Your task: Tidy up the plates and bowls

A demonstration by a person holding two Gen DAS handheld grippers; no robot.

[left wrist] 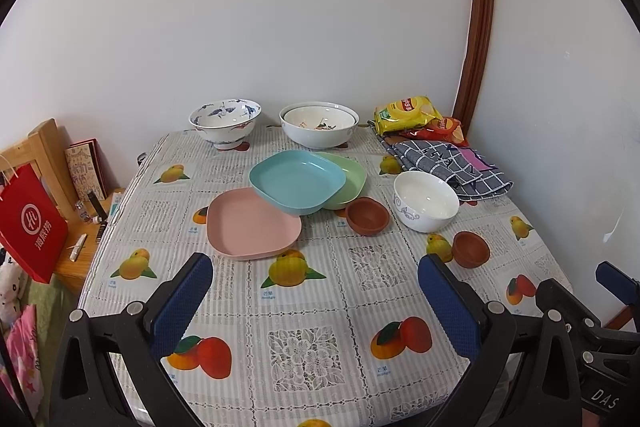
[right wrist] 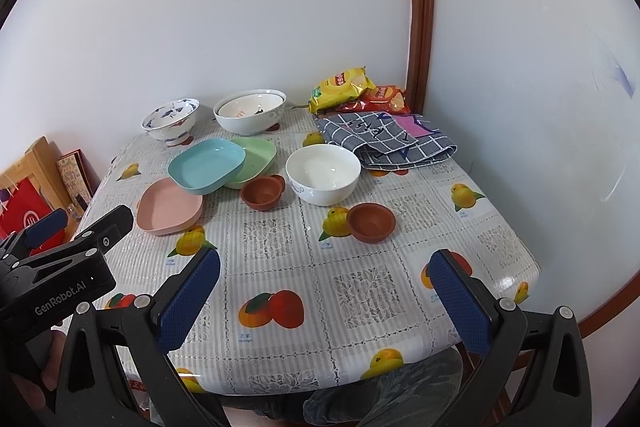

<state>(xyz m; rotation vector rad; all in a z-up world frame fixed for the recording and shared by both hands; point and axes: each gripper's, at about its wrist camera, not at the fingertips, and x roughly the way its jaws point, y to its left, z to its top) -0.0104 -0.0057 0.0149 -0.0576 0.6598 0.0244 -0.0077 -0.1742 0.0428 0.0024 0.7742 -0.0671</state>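
Left wrist view shows the left tongs (left wrist: 316, 301) spread wide and empty over the near part of the counter (left wrist: 304, 315), with the pink plate (left wrist: 252, 225) just beyond them, the blue plate (left wrist: 296, 181) leaning on it and on the green plate (left wrist: 348, 183). Right wrist view has the right tongs (right wrist: 326, 301) likewise agape and holding nothing, a small brown bowl (right wrist: 371, 222) ahead between their tips and the white bowl (right wrist: 323, 174) farther back.
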